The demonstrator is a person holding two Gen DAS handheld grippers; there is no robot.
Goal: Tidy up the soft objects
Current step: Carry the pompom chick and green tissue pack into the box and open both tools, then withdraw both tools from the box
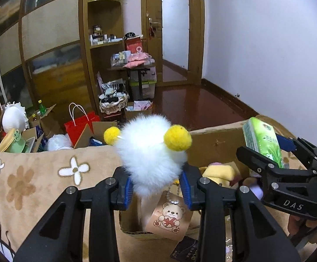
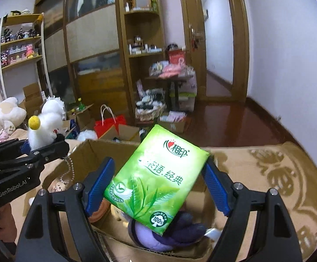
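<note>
My left gripper (image 1: 157, 187) is shut on a white fluffy toy (image 1: 152, 152) with two yellow pompoms, a bear tag (image 1: 169, 216) hanging below it on a bead chain. It is held over the near-left edge of an open cardboard box (image 1: 215, 142). My right gripper (image 2: 158, 185) is shut on a green tissue pack (image 2: 156, 179), held tilted above the same box (image 2: 88, 152). In the box lie a purple plush (image 2: 171, 233) and a yellow plush (image 1: 219, 172). The right gripper also shows in the left wrist view (image 1: 274, 159), the left gripper in the right wrist view (image 2: 42, 150).
The box sits on a beige flower-patterned cover (image 1: 27, 181). Beyond it the floor holds a red paper bag (image 1: 80, 126), open cartons, plush toys (image 2: 1, 113) and a basket (image 1: 113, 103). Wooden shelves and a wardrobe stand behind; a door (image 1: 173, 28) is at the back.
</note>
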